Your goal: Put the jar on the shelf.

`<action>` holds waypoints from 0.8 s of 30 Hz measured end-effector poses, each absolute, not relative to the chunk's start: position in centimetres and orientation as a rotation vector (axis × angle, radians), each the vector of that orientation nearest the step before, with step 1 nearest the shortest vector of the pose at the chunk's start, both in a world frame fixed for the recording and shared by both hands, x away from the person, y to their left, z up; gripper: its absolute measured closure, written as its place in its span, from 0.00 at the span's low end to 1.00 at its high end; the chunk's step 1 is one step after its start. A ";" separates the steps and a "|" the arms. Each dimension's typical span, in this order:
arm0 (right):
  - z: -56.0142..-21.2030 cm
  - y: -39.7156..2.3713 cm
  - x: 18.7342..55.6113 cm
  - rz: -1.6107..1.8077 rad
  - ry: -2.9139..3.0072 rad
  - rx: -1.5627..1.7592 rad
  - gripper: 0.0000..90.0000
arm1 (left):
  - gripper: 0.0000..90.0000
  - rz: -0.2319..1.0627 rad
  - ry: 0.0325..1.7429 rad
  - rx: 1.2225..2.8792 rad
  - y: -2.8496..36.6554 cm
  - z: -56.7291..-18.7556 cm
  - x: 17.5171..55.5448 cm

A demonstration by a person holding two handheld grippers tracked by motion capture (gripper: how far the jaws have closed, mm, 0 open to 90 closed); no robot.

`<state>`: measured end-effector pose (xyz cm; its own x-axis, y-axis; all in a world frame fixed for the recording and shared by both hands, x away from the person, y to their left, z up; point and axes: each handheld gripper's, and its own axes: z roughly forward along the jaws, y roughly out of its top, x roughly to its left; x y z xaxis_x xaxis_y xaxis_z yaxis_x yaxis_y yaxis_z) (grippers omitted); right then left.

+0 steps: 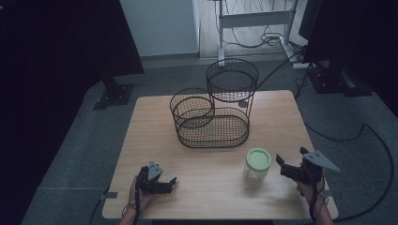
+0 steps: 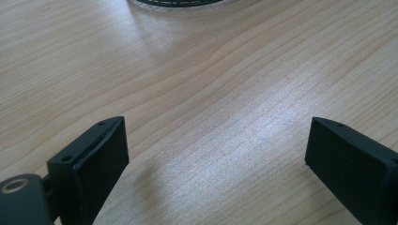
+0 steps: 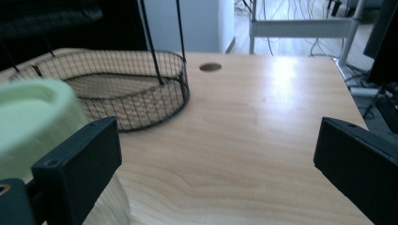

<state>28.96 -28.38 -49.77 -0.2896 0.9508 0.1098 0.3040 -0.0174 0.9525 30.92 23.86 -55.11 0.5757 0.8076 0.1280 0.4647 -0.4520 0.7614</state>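
Since the jar (image 1: 257, 166) looks glassy, slick and breakable, we'd grip below its lid; both tools, left (image 1: 164, 183) and right (image 1: 283, 165), gape empty, the right at its 3 o'clock.

Worktop (image 1: 211, 187): pale wood grain, smooth, faint sheen. Wire basket stand (image 1: 213, 126), upper centre: black metal mesh, matt. Jar (image 1: 257, 171), lower right: clear glass, matt pale-green lid. Both gripper bodies: matt black plastic.
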 end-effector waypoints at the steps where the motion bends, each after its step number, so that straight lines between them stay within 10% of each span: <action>1: -49.5 -28.3 28.8 1.341 1.642 1.313 0.02 | 0.07 0.636 1.010 2.114 23.9 -55.1 30.9; 24: -47.4 -24.8 26.7 1.433 1.756 1.165 0.02 | 0.07 0.640 1.010 2.113 23.8 -55.1 30.9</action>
<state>26.68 -24.82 -47.42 -0.4469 0.8905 0.0855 0.2620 0.0389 0.9643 30.89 23.79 -55.14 0.5741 0.8082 0.1308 0.4627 -0.4521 0.7626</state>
